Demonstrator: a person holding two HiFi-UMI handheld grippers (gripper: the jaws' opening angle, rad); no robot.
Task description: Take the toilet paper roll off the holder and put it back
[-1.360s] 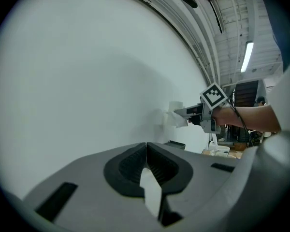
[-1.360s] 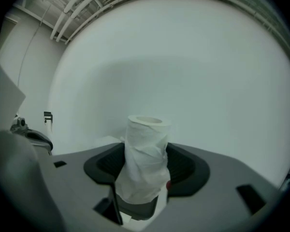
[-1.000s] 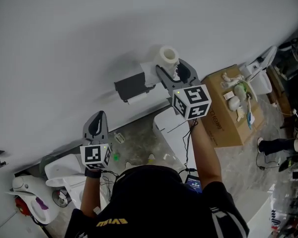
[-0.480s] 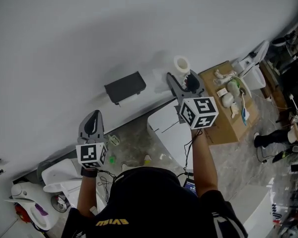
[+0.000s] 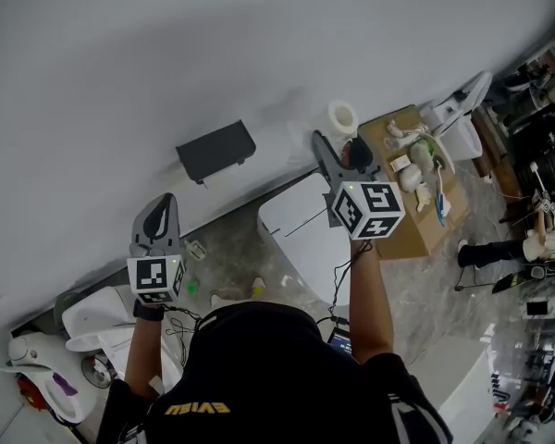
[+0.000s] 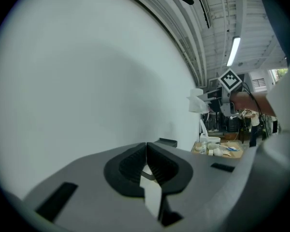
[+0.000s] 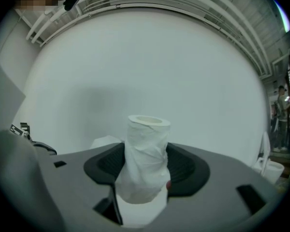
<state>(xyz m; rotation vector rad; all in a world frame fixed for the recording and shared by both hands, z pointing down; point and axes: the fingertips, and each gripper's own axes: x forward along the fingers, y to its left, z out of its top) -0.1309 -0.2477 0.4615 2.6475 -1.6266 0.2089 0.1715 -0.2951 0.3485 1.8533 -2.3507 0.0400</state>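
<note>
A white toilet paper roll (image 5: 342, 117) stands upright between the jaws of my right gripper (image 5: 339, 144), which is shut on its sides. The right gripper view shows the roll (image 7: 145, 151) crumpled where the pads (image 7: 183, 166) press it, with the white wall behind. The black holder (image 5: 215, 149) is mounted on the wall to the left of the roll, apart from it and with no roll on it. My left gripper (image 5: 158, 222) hangs lower left of the holder, pointing at the wall. Its jaws (image 6: 146, 151) are shut with nothing between them, and the holder (image 6: 166, 142) shows just beyond them.
A white toilet (image 5: 301, 239) stands below the right gripper. To the right of it a cardboard box (image 5: 416, 220) carries several small items. White fixtures (image 5: 92, 317) sit on the floor at the lower left. A person's legs (image 5: 495, 248) show at the far right.
My right gripper has carried the roll to the right, farther from the holder. The left gripper has drifted a little left and down.
</note>
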